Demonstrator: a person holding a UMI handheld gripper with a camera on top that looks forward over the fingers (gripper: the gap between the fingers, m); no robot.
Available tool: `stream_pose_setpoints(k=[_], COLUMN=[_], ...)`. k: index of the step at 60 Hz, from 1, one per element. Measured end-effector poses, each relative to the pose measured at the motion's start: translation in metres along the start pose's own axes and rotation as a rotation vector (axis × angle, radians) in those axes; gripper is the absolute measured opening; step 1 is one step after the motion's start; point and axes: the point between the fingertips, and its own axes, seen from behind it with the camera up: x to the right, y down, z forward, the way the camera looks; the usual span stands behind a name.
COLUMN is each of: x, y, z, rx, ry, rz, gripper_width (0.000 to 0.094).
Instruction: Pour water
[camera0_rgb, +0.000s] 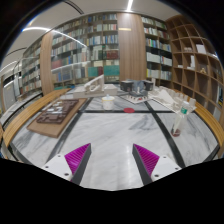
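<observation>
the jaws (109, 158) are spread wide with nothing between them, pink pads facing each other over bare marbled surface (110, 135).

ahead and to the right, well apart from the jaws, a small clear vessel (176, 128) with a reddish part stands near the surface's right edge; it is too small to tell whether it is a bottle or a cup, or whether it holds water. if it is the thing to pour from, i judge it light and stiff, likely smooth and a bit slippery, best taken around its middle with the jaws square across it.

to the far left lies a flat brown tray (58, 115) with dark items on it, contents unclear. at the far side sit pale objects (135, 97), perhaps papers or boxes. beyond the surface, bookshelves (100, 45) fill the room.
</observation>
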Motion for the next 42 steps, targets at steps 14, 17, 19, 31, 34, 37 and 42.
stream_pose_setpoints(k=[14, 17, 19, 31, 34, 37, 42], x=[0.197, 0.230, 0.252, 0.347, 0.364, 0.377, 0.396], y=[0.040, 0.035, 0.033, 0.000, -0.009, -0.018, -0.029], z=[0.035, 0.042, 0.051, 0.119, 0.137, 0.155, 0.181], rx=[-0.055, -0.044, -0.027, 0.083, 0.115, 0.132, 0.171], ry=[0.227, 0.265, 0.282, 0.348, 0.345, 0.330, 0.327], rz=[0.013, 0.008, 0.006, 0.025, 0.037, 0.041, 0.043], gripper_width=[0.0840, 0.0843, 0.0843, 0.0841, 0.0838, 0.0835, 0.0824])
